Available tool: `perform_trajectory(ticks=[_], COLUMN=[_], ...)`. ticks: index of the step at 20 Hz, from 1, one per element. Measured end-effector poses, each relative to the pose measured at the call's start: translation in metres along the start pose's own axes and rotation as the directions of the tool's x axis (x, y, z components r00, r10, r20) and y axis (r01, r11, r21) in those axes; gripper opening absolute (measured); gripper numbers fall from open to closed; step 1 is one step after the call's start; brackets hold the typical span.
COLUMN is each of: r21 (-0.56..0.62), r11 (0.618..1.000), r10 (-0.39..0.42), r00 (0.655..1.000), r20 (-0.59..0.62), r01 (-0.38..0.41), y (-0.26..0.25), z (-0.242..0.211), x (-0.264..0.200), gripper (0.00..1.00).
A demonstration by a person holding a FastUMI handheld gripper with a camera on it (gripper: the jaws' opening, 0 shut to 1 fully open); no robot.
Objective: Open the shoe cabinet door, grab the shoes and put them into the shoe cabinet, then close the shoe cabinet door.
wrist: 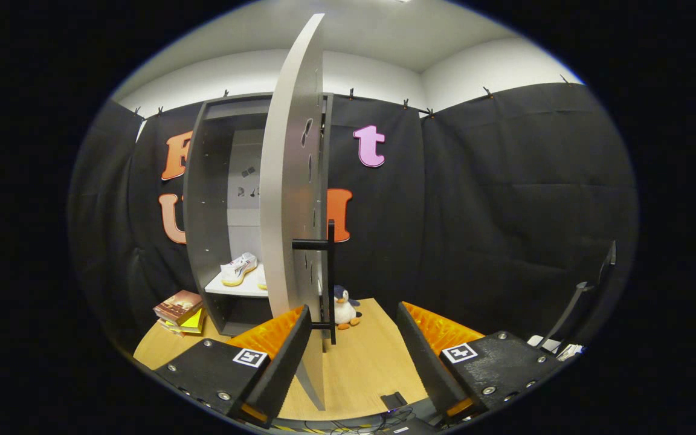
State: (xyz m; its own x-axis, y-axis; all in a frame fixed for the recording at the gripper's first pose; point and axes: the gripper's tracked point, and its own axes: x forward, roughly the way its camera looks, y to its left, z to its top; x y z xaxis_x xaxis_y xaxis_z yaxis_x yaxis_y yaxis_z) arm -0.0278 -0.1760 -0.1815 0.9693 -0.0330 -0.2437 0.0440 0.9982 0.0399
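The grey shoe cabinet (pixel 215 199) stands on the wooden floor against the booth wall. Its door (pixel 290 199) is swung wide open and comes edge-on toward me, with a black bar handle (pixel 330 272) on its outer face. A white shoe with a yellow sole (pixel 239 269) lies on the white shelf (pixel 236 289) inside; the door hides part of the shelf. My gripper (pixel 354 344) is open, with the door's free edge and the handle between and just ahead of its fingers. Nothing is held.
A stack of books (pixel 180 311) lies on the floor left of the cabinet. A small penguin toy (pixel 344 307) sits on the floor behind the door handle. A black stand (pixel 583 296) leans at the right, and cables lie on the floor near me.
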Motion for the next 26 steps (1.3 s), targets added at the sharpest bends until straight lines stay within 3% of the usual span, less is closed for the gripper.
perform_trajectory(ticks=[9, 18, 26], r21=[0.005, 0.046, 0.083], r11=[1.000, 0.992, 0.961], r10=[-0.008, 0.119, 0.262], r00=[1.000, 0.993, 0.965], r20=[0.001, 0.019, 0.025], r01=[0.008, -0.120, -0.263], y=[0.055, 0.154, 0.259], z=[-0.003, 0.002, 0.020], x=[0.000, 0.025, 0.088], gripper=[0.90, 0.90, 0.92])
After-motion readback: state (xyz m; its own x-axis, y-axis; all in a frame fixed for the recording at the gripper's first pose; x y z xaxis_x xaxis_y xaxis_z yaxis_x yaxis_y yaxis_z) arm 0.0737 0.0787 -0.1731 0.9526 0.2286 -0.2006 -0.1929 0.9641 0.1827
